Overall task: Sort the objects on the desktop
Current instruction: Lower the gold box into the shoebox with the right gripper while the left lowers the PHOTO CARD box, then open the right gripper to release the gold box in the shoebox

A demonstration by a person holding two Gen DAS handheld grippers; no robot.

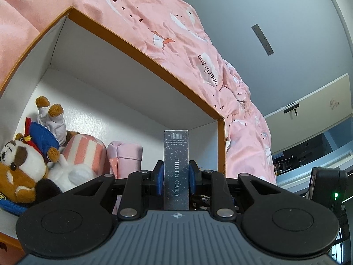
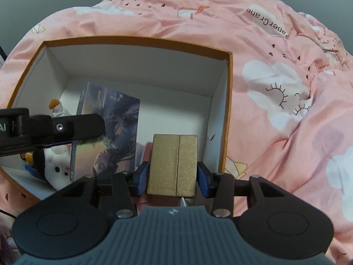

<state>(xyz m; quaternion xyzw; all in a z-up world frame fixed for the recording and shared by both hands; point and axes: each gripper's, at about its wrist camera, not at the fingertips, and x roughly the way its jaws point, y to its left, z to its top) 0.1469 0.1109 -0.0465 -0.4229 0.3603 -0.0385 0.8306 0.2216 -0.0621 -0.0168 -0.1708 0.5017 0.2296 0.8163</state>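
My left gripper (image 1: 176, 174) is shut on a dark photo card box (image 1: 176, 165), held upright on its narrow edge inside the orange-rimmed white box (image 1: 123, 37). From the right wrist view the same photo card box (image 2: 110, 130) shows its illustrated face, with the left gripper's arm (image 2: 55, 128) in front of it. My right gripper (image 2: 173, 175) is shut on a gold box (image 2: 173, 165) over the near right part of the orange-rimmed box (image 2: 136, 42).
Plush toys lie in the box's left part: a brown and white dog (image 1: 17, 165), a white plush (image 2: 57, 167), and pink striped soft items (image 1: 86, 152). A pink quilt (image 2: 275, 110) surrounds the box. A shelf and window stand at the right (image 1: 308, 132).
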